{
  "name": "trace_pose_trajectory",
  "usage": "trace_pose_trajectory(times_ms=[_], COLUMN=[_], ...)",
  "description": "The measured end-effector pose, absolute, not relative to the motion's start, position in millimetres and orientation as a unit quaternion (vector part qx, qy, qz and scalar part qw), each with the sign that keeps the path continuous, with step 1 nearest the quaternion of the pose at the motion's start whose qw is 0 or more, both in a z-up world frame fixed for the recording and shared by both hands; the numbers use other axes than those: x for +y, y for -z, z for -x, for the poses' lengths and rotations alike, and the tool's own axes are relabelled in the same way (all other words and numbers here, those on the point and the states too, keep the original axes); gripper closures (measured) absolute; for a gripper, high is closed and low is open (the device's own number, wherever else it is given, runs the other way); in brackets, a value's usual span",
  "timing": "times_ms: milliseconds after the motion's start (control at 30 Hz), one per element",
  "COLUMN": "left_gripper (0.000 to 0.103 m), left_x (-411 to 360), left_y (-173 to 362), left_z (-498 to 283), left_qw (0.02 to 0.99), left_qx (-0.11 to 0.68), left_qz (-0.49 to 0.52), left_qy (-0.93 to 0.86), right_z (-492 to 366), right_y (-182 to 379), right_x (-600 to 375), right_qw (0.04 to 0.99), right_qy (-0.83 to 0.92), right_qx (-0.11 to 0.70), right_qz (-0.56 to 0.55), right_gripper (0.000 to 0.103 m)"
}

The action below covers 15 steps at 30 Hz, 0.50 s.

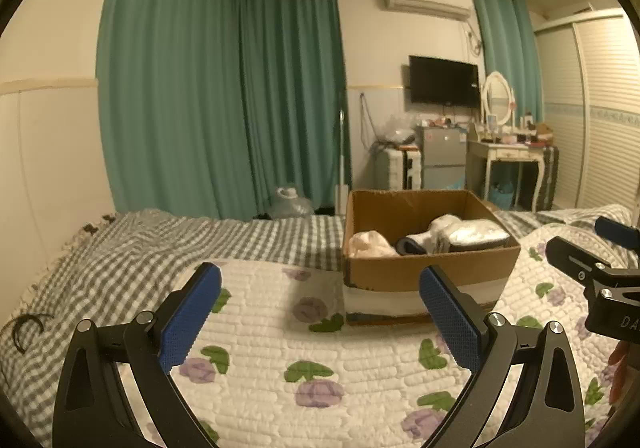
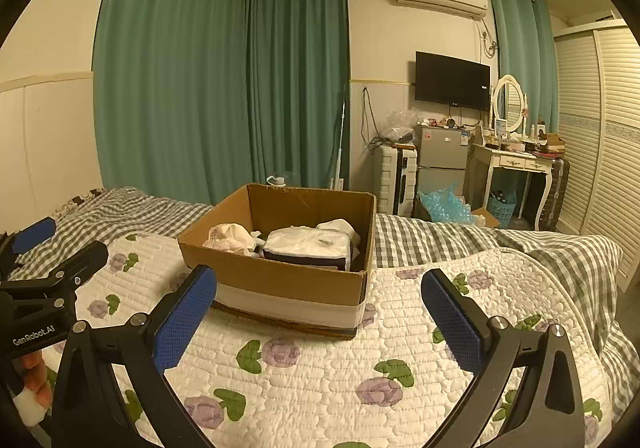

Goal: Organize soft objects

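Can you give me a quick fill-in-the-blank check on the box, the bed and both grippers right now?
1. The cardboard box sits on the white quilt printed with purple ____.
2. Both the left gripper and the right gripper have their blue fingers spread ____, holding nothing.
3. The folded soft items lie ____ the box.
4. The curtains behind the bed are ____.

Missing words: flowers; open; inside; green

Quilt bare before tools; cardboard box blocks ahead.
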<state>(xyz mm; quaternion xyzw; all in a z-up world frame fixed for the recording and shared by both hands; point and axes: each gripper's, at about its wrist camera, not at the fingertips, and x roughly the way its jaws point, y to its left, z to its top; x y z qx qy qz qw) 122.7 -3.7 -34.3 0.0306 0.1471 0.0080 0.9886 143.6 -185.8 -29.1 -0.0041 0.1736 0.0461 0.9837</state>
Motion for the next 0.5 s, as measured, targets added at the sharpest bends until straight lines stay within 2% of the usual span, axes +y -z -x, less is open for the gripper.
trace_pose_trajectory(times_ms=[500], left_gripper=[0.002], left_x=[-4.1], left_y=[37.3], left_z=[-122.6], left_qw=[0.988], left_qx=[0.150], left_qz=[-0.031], left_qy=[-0.008], right_z=[-143.6], right_y=[30.8], right_x=[-185.0], right_qw=[0.983], right_qy=[-0.047], right_qx=[0.176], right_qz=[0.005], right_gripper=[0.000])
